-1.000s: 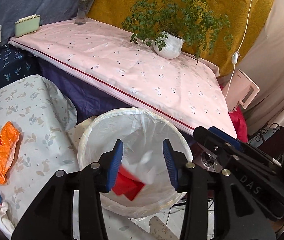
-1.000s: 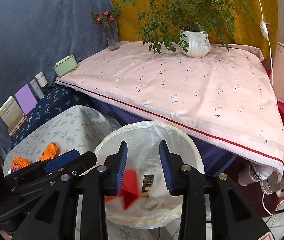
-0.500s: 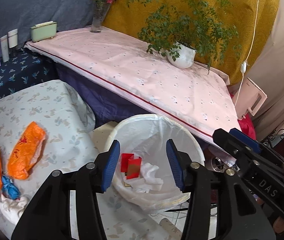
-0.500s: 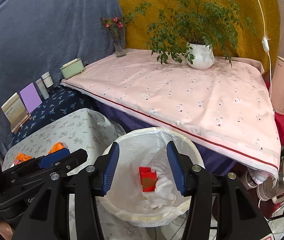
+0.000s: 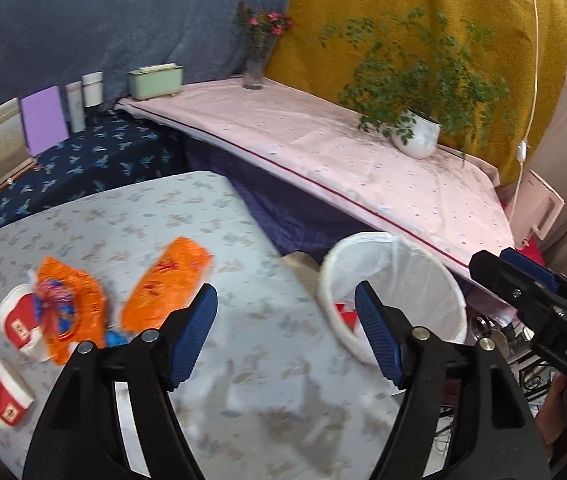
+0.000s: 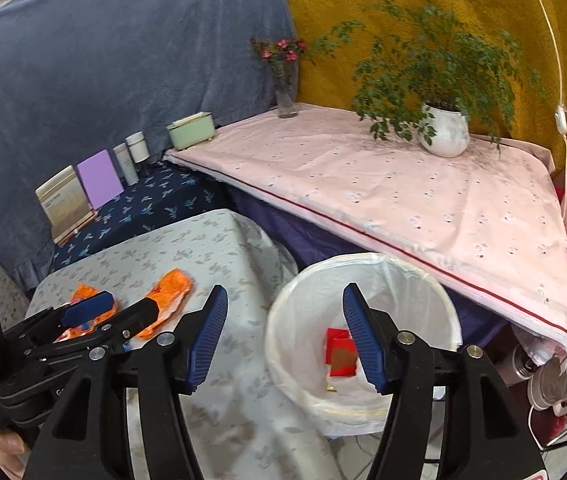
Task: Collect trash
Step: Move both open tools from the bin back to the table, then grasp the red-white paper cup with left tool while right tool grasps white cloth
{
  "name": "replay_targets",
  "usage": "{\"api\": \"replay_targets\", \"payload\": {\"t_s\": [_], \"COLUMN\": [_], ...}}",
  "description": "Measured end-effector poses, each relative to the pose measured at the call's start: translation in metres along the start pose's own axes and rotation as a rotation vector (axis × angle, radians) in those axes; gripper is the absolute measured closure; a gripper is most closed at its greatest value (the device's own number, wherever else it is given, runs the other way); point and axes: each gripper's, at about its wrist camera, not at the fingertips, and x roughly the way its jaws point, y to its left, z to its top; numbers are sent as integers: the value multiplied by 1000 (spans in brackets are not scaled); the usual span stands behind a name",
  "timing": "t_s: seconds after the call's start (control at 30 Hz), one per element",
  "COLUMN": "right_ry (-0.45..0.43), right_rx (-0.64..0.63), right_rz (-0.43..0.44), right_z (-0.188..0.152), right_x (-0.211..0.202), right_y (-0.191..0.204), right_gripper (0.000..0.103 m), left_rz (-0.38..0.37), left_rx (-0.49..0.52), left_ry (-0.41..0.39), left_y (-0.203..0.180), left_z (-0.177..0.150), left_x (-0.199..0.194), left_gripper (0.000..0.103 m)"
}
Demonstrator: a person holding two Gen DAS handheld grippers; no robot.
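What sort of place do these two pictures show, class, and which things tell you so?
Probably a lived-in room at home, dressed with cloths. A potted plant and a vase of flowers stand on a pink-covered table, and a lined waste bin sits beside a low table strewn with wrappers.

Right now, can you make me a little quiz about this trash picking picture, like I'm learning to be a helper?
1. True or false: the red wrapper lies inside the white bin.
2. Which colour are the two crumpled wrappers on the leaf-print table? A green, B orange, C purple.
3. Fill in: the left gripper holds ____ between its fingers.

Key
1. True.
2. B: one orange wrapper lies beside another orange wrapper.
3. Nothing: its jaws are opening and empty.
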Motion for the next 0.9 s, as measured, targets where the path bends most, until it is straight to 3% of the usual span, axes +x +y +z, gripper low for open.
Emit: {"api": "replay_targets", "payload": {"t_s": [0.2,0.27,0.43,0.9], "right_ry": [13,25,55,202], "right_rx": [-41,-57,-84,-148], "right_rz": [48,69,111,158], "right_z": [-12,-17,-34,-90], "right_x": [-1,1,6,48], "right_y": [42,57,90,162], "right_gripper": [40,40,33,33], "left_rz": [100,131,199,328], "left_rx": [-13,-24,-49,-83], "left_ry": [-16,-13,-1,78], "left_y": [45,61,103,202], "left_z": [-20,-27,-42,-89], "left_x": [-24,-31,-47,-63], "left_gripper": [23,15,11,10]}}
